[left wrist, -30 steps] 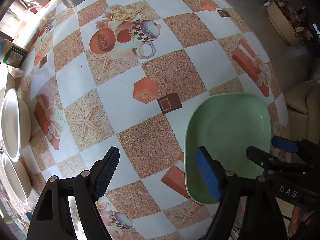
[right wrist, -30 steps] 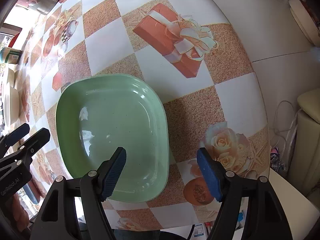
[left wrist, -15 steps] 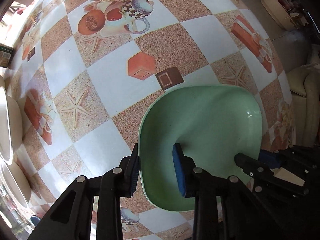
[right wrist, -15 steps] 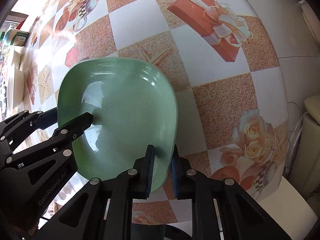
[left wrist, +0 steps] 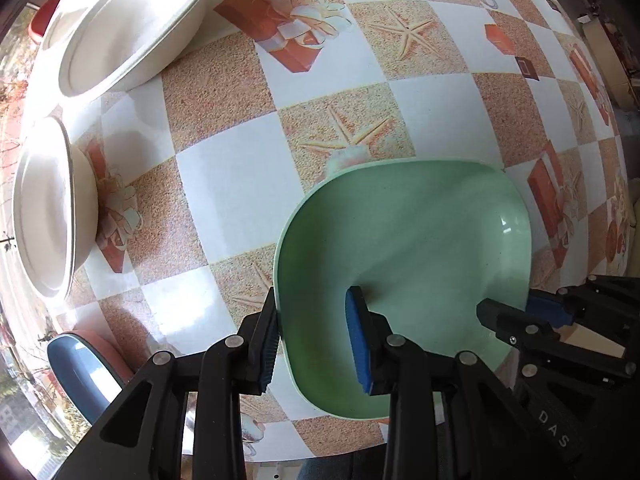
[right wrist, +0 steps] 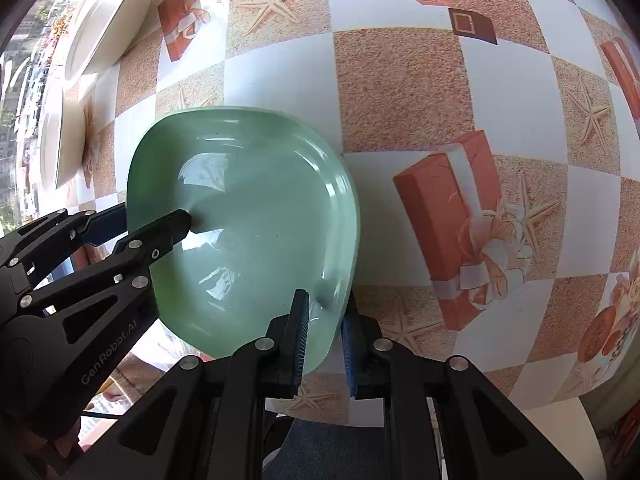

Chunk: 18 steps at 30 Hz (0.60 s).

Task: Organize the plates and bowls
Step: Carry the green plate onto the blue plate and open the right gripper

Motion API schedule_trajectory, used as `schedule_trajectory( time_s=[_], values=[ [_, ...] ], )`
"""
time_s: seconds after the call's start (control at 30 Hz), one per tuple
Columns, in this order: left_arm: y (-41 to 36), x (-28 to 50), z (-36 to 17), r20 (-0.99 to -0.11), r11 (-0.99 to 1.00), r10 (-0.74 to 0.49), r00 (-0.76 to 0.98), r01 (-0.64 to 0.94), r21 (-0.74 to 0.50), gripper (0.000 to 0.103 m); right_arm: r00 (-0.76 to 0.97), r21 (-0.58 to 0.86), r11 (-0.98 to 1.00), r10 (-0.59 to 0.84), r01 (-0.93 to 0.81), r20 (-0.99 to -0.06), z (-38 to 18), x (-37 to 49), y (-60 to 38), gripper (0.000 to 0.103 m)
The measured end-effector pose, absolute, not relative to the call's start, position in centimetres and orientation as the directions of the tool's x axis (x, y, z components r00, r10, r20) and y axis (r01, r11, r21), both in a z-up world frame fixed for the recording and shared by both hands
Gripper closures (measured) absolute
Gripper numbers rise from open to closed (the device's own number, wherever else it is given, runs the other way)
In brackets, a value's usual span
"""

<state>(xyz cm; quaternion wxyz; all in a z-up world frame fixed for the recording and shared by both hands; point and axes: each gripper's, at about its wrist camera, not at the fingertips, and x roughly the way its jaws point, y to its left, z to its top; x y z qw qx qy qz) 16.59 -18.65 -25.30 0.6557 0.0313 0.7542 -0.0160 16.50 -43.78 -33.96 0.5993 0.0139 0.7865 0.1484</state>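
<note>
A pale green squarish plate [left wrist: 416,240] is held above the patterned table by both grippers. My left gripper [left wrist: 316,344] is shut on its left rim, one finger under and one inside. My right gripper [right wrist: 324,328] is shut on the plate's [right wrist: 248,232] right rim. Each gripper shows in the other's view: the right one [left wrist: 532,316] at the plate's far edge, the left one [right wrist: 148,224] likewise. Two cream bowls [left wrist: 132,28] [left wrist: 48,208] stand at the left of the table.
The table [left wrist: 240,184] has a checkered cloth with starfish and gift-box prints. A blue dish on a pink one [left wrist: 84,372] sits at the lower left edge. The cream bowls also show in the right wrist view [right wrist: 104,16] [right wrist: 64,136].
Both grippers closed on the green plate's opposite rims and carried it left across the table toward the cream bowls, which are now near and large in view.
</note>
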Motion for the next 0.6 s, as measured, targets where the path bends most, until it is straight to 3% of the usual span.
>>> schedule_trajectory(
  time_s=[0.6],
  values=[
    [-10.5, 12.0, -20.2, -1.000, 0.990, 0.014, -0.002, -0.138, 0.015, 0.069, -0.244, 0.268, 0.897, 0.188, -0.352, -0.951, -27.1, 14.7, -37.0, 0.084]
  ],
)
